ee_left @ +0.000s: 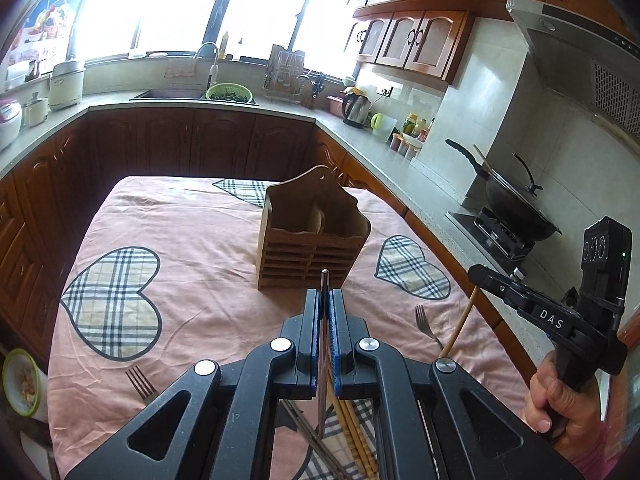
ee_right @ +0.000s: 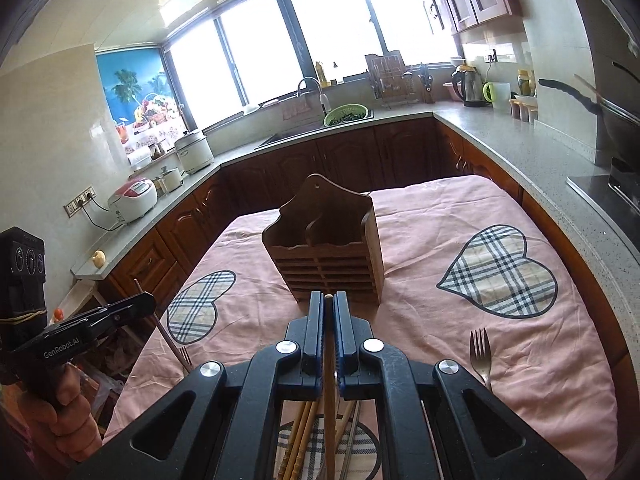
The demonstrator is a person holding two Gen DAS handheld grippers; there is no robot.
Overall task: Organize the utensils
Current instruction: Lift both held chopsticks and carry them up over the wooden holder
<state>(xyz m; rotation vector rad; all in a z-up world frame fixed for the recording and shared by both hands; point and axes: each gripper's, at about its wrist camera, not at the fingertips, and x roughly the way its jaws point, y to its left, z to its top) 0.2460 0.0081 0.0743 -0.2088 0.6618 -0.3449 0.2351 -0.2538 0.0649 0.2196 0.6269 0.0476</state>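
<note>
Currently your left gripper is clamped on a dark metal chopstick, its tip projecting just past the pads toward the wooden utensil holder. Your right gripper is clamped on a wooden chopstick, whose end shows between the pads, also aimed at the holder. Loose chopsticks lie on the pink tablecloth beneath both grippers, on your side of the holder. One fork lies on the cloth nearer than the holder and to its right; a second fork lies nearer and to its left. The holder stands upright near the middle of the cloth, with two compartments open at the top. Beyond the holder, a green colander sits at the sink.
</note>
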